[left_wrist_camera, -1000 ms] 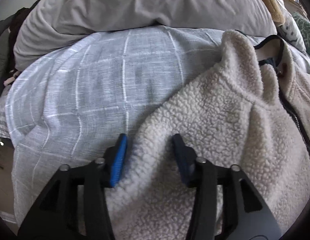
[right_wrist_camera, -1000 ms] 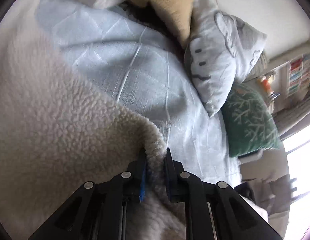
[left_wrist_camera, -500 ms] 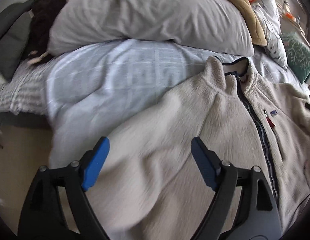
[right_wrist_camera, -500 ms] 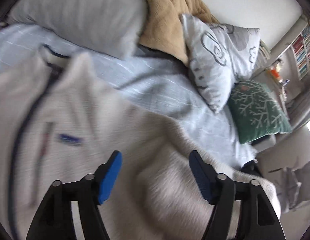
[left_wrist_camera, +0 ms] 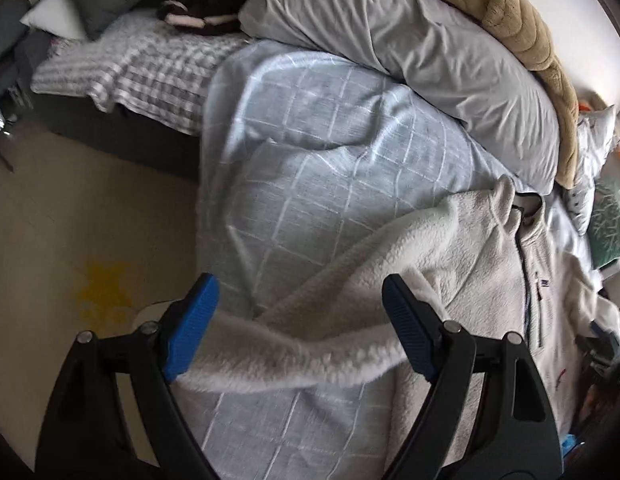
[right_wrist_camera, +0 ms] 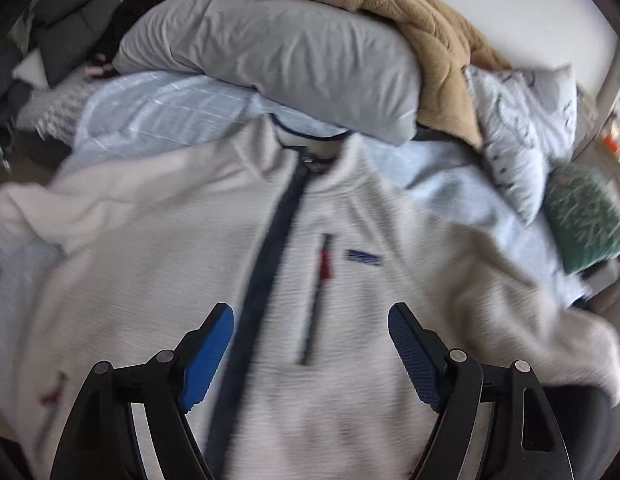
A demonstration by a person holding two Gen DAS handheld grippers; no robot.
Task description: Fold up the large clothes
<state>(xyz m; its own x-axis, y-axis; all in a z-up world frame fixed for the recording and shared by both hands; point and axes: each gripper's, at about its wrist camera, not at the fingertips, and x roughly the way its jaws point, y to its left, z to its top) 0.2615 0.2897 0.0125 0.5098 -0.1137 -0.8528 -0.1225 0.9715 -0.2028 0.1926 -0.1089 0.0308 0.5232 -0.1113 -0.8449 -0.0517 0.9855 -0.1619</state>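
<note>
A cream fleece jacket (right_wrist_camera: 349,216) with a dark blue zipper lies face up and spread on the light blue bedspread (left_wrist_camera: 317,168), collar toward the pillows. Its left sleeve (left_wrist_camera: 302,352) stretches toward the bed's edge. My left gripper (left_wrist_camera: 298,312) is open and empty, held above that sleeve. My right gripper (right_wrist_camera: 310,352) is open and empty, held above the jacket's chest near the zipper and chest pocket. The jacket also shows at the right of the left wrist view (left_wrist_camera: 489,264).
A grey pillow (right_wrist_camera: 278,56) and a tan blanket (right_wrist_camera: 425,32) lie behind the collar. A patterned white pillow (right_wrist_camera: 525,120) and a green cushion (right_wrist_camera: 581,216) sit at the right. A striped cloth (left_wrist_camera: 142,76) and the floor (left_wrist_camera: 70,240) are left of the bed.
Both grippers let go of the fleece, opened wide and pulled back and up. The jacket now lies spread flat on the bed.
</note>
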